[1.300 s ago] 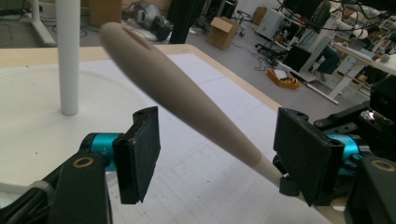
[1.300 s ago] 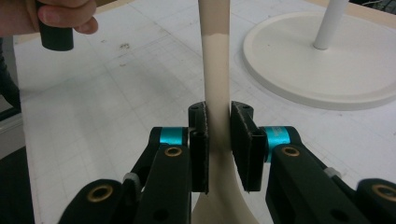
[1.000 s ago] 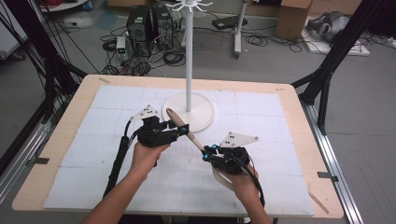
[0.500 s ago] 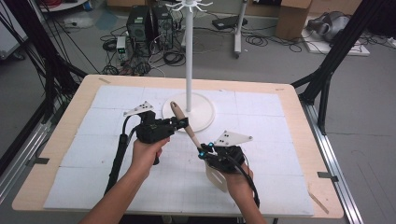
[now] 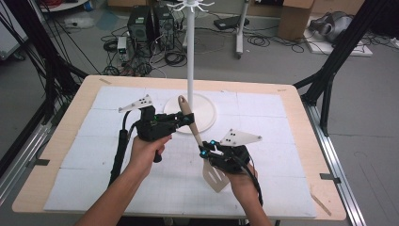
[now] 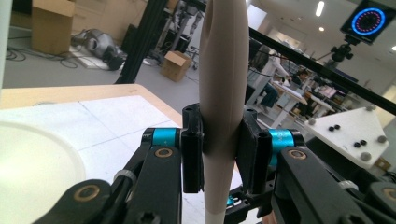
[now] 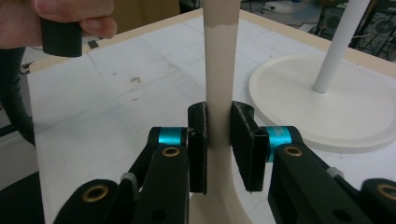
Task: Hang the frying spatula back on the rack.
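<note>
Over the middle of the counter, both grippers have hold of one spatula. The left gripper is closed on the wooden handle near its rounded top end; in the left gripper view its two black jaws press against either side of the pale handle, which runs up out of the top of the picture. The right gripper is clamped lower down, on the narrow cream neck just above the blade; in the right gripper view the jaws sit tight against the neck, and the joint between cream neck and wooden handle lies just above them.

The spatula stands tilted, its handle end leaning toward the far side and slightly left, its slotted cream blade down at the near side, just left of the person's right hand. The left hand grips the left tool from the near left, with a black cable trailing down along the forearm. A grey three-cornered plate sits on top of each tool.

Just beyond the spatula's handle end is a white stand with a round base resting on the counter's white mat, and a thin white pole rising from it to a ring of hooks at the top. The base is near the handle; whether they touch cannot be told. On the floor past the far edge are computer cases, cables and cardboard boxes.
</note>
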Demonstrator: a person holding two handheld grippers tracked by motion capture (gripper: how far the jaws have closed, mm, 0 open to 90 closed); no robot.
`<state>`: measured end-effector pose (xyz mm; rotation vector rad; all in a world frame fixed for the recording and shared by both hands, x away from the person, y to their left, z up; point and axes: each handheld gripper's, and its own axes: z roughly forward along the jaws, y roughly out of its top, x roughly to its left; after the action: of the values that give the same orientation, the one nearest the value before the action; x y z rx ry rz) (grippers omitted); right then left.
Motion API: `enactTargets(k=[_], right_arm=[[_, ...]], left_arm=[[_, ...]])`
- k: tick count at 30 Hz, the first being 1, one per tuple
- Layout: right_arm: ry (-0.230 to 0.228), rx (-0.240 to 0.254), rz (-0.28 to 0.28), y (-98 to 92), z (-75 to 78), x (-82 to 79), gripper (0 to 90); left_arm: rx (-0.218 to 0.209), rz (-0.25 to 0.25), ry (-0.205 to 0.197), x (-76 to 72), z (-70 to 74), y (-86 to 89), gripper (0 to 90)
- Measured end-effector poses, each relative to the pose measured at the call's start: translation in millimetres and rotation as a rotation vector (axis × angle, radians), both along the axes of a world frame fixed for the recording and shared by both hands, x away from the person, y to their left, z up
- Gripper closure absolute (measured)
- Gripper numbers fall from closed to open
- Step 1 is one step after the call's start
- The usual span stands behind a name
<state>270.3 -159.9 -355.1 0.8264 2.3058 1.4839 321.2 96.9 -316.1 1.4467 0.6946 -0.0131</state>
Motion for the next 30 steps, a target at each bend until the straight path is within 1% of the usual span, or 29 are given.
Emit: enactTargets(k=[2, 3, 4, 5, 6, 7, 10, 12, 16, 18, 19, 20, 21, 22, 24, 26, 28, 29, 30], right_arm=[[-0.005, 0.002, 0.017, -0.4, 0.0, 0.8, 75.6], [-0.008, 0.003, 0.022, -1.5, 0.3, 0.4, 72.0], [-0.008, 0.003, 0.022, -1.5, 0.3, 0.4, 72.0], [-0.007, 0.016, 0.028, -3.7, 0.7, 0.3, 67.4], [-0.013, 0.019, 0.026, -5.5, 1.0, 0.0, 64.8], [-0.013, 0.019, 0.026, -5.5, 1.0, 0.0, 64.8], [-0.026, 0.030, 0.005, -13.2, 1.3, -1.7, 60.8], [-0.028, 0.039, -0.015, -20.3, 1.2, -3.2, 57.4], [-0.036, 0.058, -0.081, -37.4, 0.5, -6.2, 49.6], [-0.043, 0.054, -0.114, -45.2, 0.6, -8.2, 42.6], [-0.062, 0.033, -0.149, -51.7, 0.5, -9.5, 33.0], [-0.062, 0.033, -0.149, -51.7, 0.5, -9.5, 33.0], [-0.070, 0.026, -0.176, -54.7, 0.5, -10.7, 27.7], [-0.080, 0.024, -0.196, -57.9, 0.3, -11.7, 24.3], [-0.098, 0.024, -0.211, -65.2, -0.2, -13.2, 20.9], [-0.102, 0.017, -0.222, -72.2, -1.7, -14.8, 20.3], [-0.110, -0.002, -0.236, -79.1, -3.6, -16.2, 18.8], [-0.112, -0.001, -0.242, -82.5, -4.8, -17.2, 18.7], [-0.112, -0.006, -0.246, -86.0, -5.8, -18.4, 18.6]], left_arm=[[0.014, -0.006, -0.019, -0.1, 0.8, 1.0, 73.6], [0.022, -0.007, -0.026, -0.1, 1.1, 1.8, 73.7], [0.024, -0.006, -0.028, -0.3, 1.5, 2.5, 73.7], [0.028, -0.012, -0.036, 0.5, 1.9, 4.8, 73.8], [0.028, -0.012, -0.036, 0.5, 1.9, 4.8, 73.8], [0.025, -0.018, -0.037, 0.8, 2.4, 5.9, 73.8], [0.027, -0.045, -0.061, 3.0, 5.4, 9.9, 73.8], [0.037, -0.057, -0.077, 4.6, 9.9, 11.6, 73.8], [0.070, -0.068, -0.110, 11.0, 23.1, 15.2, 73.8], [0.088, -0.077, -0.132, 16.4, 30.6, 16.4, 73.8], [0.096, -0.081, -0.139, 19.4, 34.1, 16.7, 73.7], [0.106, -0.088, -0.146, 22.3, 37.4, 16.9, 73.7], [0.116, -0.093, -0.153, 24.8, 40.6, 16.7, 73.8], [0.124, -0.098, -0.162, 27.2, 43.6, 16.2, 73.8], [0.142, -0.107, -0.176, 30.9, 49.7, 15.0, 73.8], [0.152, -0.114, -0.189, 34.8, 55.3, 13.4, 73.7], [0.164, -0.123, -0.195, 38.8, 61.3, 11.5, 73.7], [0.170, -0.129, -0.205, 41.0, 64.4, 11.0, 73.7], [0.169, -0.131, -0.209, 42.9, 67.8, 10.5, 73.7]])
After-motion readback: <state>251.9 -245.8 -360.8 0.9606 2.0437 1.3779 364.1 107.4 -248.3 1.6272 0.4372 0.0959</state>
